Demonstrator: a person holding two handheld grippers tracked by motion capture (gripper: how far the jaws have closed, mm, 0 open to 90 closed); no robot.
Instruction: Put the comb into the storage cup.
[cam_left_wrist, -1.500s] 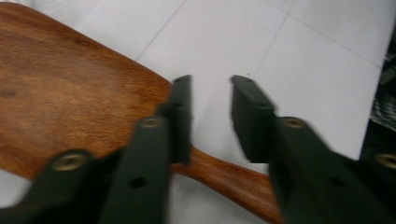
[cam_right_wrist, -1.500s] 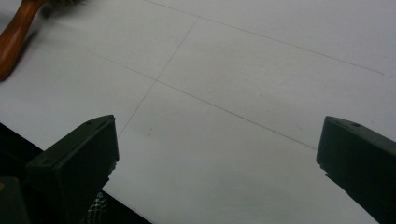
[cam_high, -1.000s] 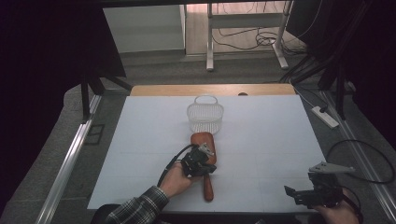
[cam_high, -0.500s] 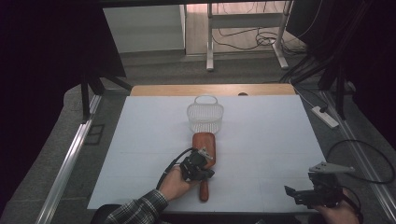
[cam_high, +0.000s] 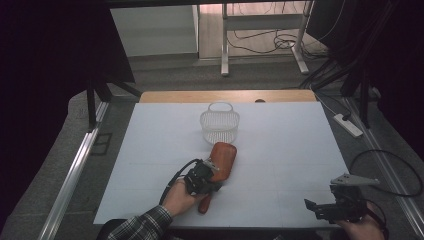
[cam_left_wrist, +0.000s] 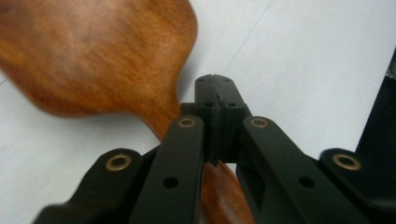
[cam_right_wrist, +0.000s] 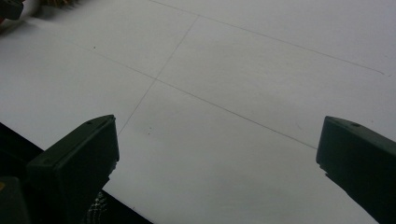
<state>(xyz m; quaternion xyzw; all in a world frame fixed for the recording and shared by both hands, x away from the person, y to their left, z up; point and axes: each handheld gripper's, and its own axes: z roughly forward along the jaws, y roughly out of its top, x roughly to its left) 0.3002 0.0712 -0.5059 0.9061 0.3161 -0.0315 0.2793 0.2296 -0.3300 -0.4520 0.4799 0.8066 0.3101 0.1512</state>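
Note:
A brown wooden paddle (cam_high: 223, 159) lies on the white table (cam_high: 290, 145), its broad blade toward the basket and its handle pointing at the front edge. My left gripper (cam_high: 214, 173) rests over the neck of the paddle (cam_left_wrist: 93, 56). In the left gripper view its jaws (cam_left_wrist: 215, 93) are pressed flat together, with the handle running beneath them rather than between them. My right gripper (cam_high: 313, 208) hovers at the front right corner with its jaws wide apart. In the right gripper view only bare table lies between its fingers (cam_right_wrist: 217, 135).
A small white wire basket (cam_high: 220, 125) stands upright just beyond the paddle's blade. The table's wooden far edge (cam_high: 225, 96) lies behind the basket. A power strip (cam_high: 347, 125) and cables lie on the floor at the right.
The paddle has turned a little: its handle end swung to the left while the blade stayed near the basket. My left gripper shifted slightly with it. The right gripper kept still.

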